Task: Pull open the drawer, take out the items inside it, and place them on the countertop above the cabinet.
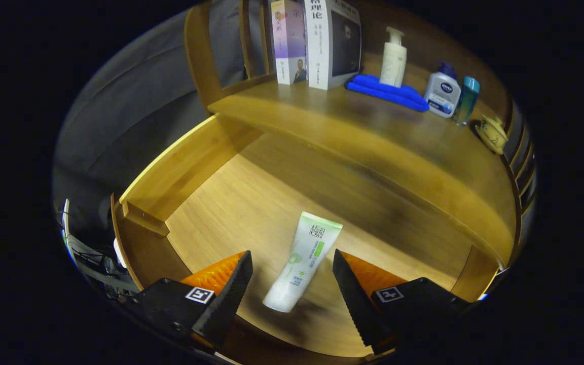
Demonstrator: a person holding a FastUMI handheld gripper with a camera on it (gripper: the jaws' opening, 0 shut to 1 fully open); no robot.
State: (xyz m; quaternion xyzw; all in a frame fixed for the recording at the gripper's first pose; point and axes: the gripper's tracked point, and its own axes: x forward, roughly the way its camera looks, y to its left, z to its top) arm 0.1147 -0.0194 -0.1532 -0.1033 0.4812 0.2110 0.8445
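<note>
One white-and-green tube (302, 262) lies on the floor of the open drawer (231, 203), at lower centre of the frame, between the spread fingers of the gripper (292, 276), touching neither. Its long axis runs roughly along the fingers, cap end nearest, crimped end tilted slightly right. Above, in the upper right, the countertop (322, 116) carries two boxes (317, 43), a blue cloth (388, 92) and bottles (443, 95), with bare wood in front.
</note>
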